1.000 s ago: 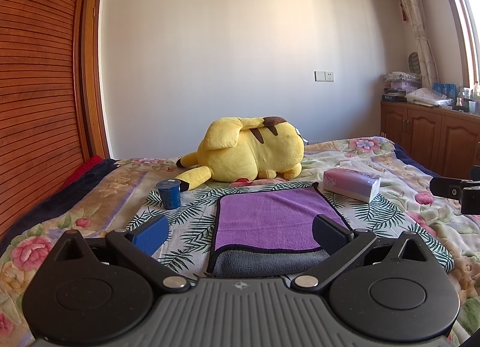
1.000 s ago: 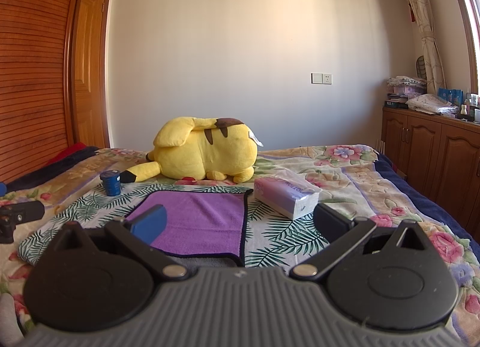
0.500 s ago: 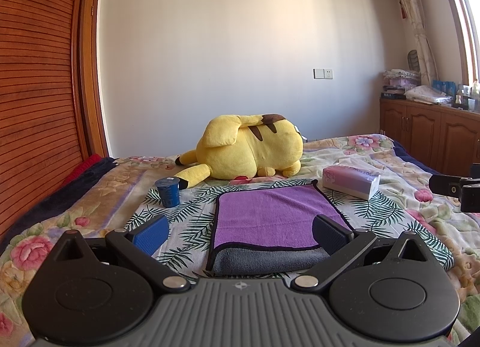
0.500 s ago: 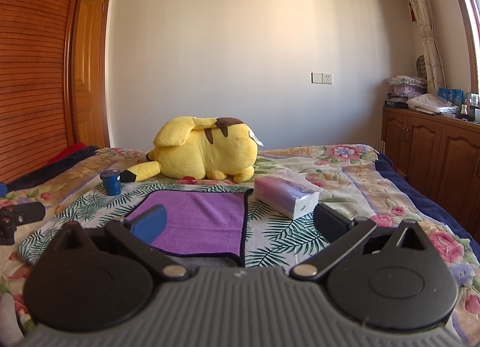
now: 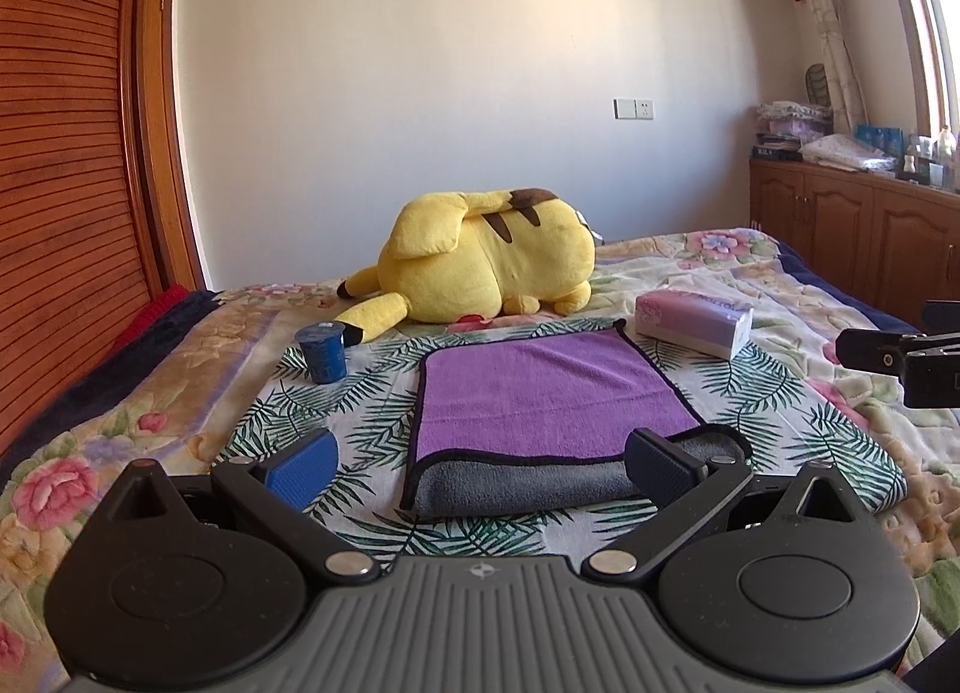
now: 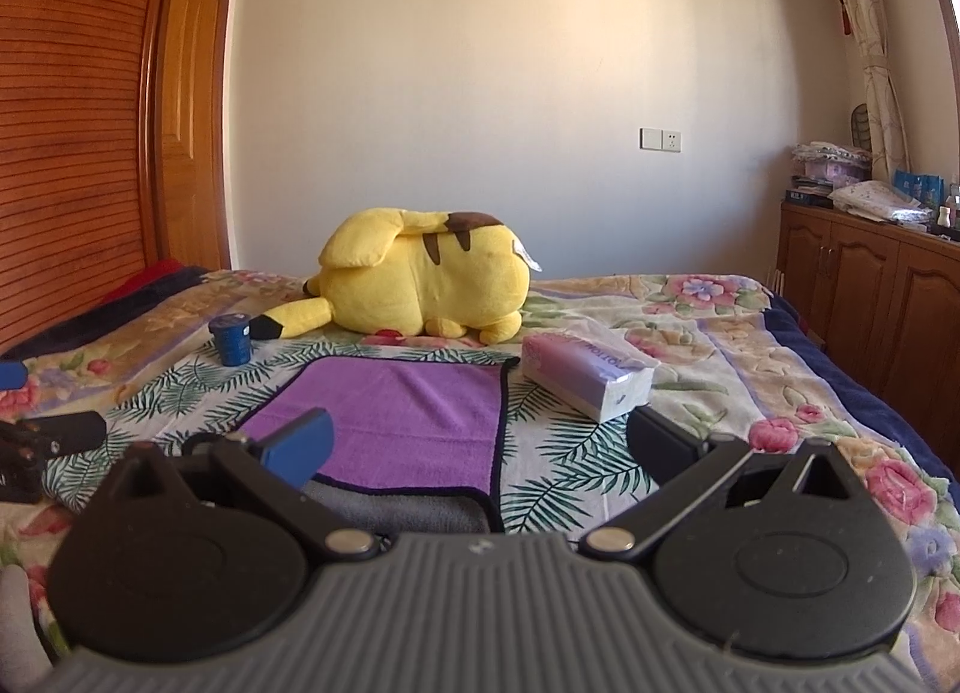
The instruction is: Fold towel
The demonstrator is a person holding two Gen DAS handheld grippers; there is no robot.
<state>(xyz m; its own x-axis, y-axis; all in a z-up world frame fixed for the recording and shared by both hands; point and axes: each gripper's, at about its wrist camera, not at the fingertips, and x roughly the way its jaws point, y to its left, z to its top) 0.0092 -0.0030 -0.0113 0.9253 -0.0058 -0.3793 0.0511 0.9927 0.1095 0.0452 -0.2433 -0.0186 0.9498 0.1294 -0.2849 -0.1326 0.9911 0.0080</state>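
A purple towel (image 5: 552,393) with a grey underside and black trim lies folded on a palm-leaf cloth on the bed; its grey lower layer sticks out along the near edge. It also shows in the right wrist view (image 6: 408,417). My left gripper (image 5: 480,468) is open and empty, held above the towel's near edge. My right gripper (image 6: 480,447) is open and empty, above the towel's near right corner. The right gripper shows at the right edge of the left wrist view (image 5: 900,360); the left one shows at the left edge of the right wrist view (image 6: 42,447).
A yellow plush toy (image 5: 480,267) lies behind the towel. A blue cup (image 5: 322,352) stands to the towel's left. A tissue pack (image 5: 693,321) lies to its right. Wooden cabinets (image 5: 858,231) line the right wall, a slatted wardrobe (image 5: 60,201) the left.
The left wrist view has tilted down a little, so the towel sits higher in frame. The right wrist view has dropped slightly. Both grippers stay open; the towel has not moved.
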